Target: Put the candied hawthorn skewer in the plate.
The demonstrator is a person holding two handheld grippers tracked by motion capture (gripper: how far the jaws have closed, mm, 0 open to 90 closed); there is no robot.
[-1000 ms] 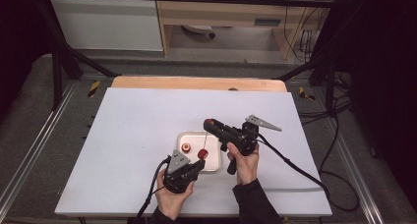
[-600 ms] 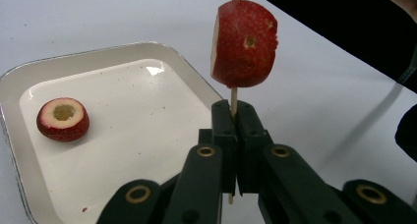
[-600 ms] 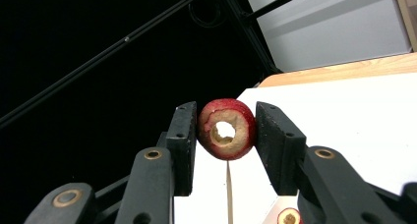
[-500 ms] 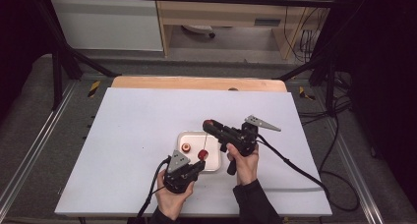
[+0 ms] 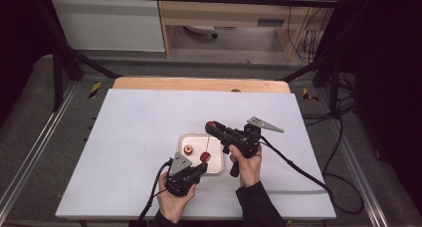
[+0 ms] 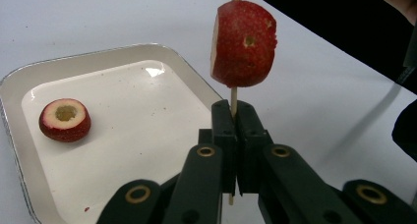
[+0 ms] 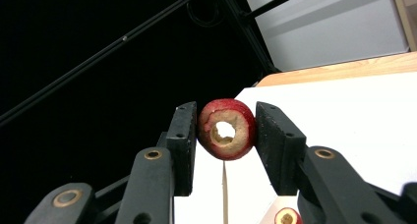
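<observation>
Left gripper (image 6: 235, 117): jaws pressed together, pinching a thin wooden skewer (image 6: 234, 97) held upright. Just above the jaws, a red fruit piece (image 6: 244, 43) with speckled skin and a small hole is threaded on it. Right gripper (image 7: 225, 130): jaws clamp a red cored ring (image 7: 227, 129), pale-fleshed, hollow-centred. Another cored slice (image 6: 65, 120) lies in the white tray (image 6: 123, 54), left of the left gripper, on the desk (image 5: 134, 117).

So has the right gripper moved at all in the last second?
No. In the high view the right gripper sits at the same spot over the far right corner of the white tray as before.
</observation>
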